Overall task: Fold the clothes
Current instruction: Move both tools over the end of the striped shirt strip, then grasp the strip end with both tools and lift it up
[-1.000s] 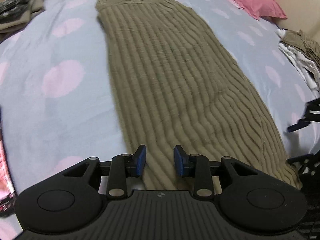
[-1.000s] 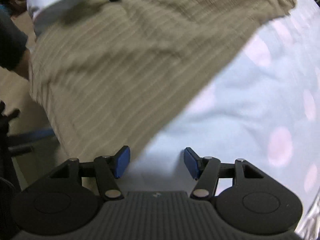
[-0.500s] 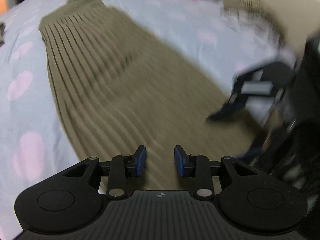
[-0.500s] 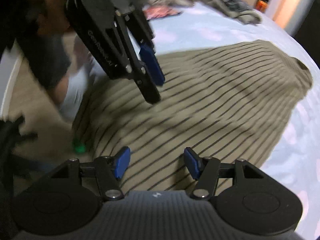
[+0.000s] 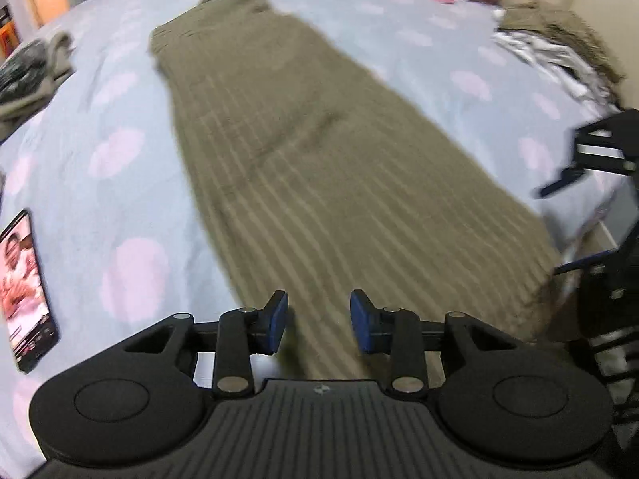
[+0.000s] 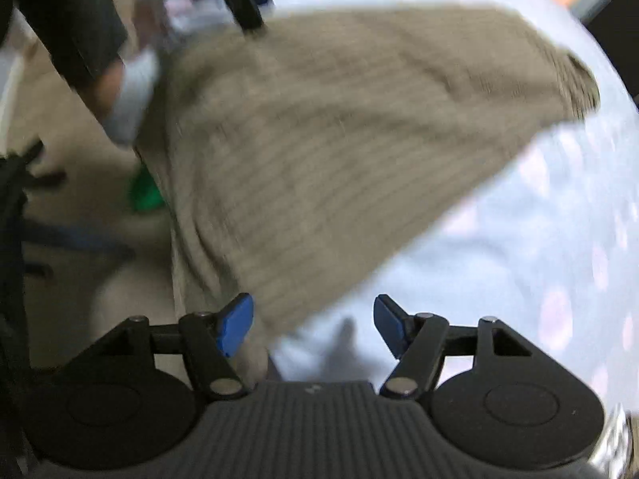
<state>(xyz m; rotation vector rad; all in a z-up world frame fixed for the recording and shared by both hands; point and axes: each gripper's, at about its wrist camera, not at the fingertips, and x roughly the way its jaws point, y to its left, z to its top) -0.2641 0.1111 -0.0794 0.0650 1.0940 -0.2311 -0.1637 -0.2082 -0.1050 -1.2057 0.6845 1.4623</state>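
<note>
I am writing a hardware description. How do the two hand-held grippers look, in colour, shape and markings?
Both the left gripper and the right gripper are matte black, with two round discs, a ribbed centre plate bearing a small round logo, silver pivot pins, and blue pads on the fingers.

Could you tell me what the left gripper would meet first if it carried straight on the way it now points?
Most likely the brown ribbed garment: the open left gripper points along its length on the bed, with the cloth right between its fingers. Depth is unclear, so it may skim low over it first.
</note>
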